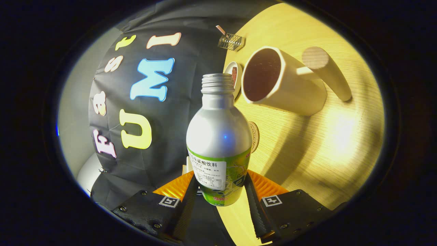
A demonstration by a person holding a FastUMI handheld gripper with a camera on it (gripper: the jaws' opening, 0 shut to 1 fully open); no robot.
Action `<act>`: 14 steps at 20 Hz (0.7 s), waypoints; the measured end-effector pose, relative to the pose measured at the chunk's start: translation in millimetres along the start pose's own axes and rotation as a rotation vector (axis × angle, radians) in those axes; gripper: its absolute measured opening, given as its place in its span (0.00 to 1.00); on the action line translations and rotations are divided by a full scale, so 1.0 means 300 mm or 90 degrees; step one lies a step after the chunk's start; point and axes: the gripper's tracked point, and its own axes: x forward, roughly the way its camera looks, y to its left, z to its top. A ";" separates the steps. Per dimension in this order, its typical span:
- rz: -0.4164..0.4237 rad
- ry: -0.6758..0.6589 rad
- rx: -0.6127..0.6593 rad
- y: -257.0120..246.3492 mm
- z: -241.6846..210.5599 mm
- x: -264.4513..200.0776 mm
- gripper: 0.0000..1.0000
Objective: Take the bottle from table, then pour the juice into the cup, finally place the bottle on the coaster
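Silver bottle (218, 136) clamped in claw (220, 193), uncapped; cup (283, 85) beyond; label illegible

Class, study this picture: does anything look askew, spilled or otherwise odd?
No spill or damage stands out. The claw grips the capless bottle between its fingers, and the whole scene looks tipped sideways: the table seems to rise like a wall, with the cup lying across it. The camera's roll is the likely cause.
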 end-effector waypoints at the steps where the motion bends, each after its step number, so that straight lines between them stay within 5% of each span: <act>1: 0.000 0.003 0.009 -0.005 0.002 0.003 0.73; 14: 0.004 0.056 0.110 -0.006 -0.021 0.003 0.73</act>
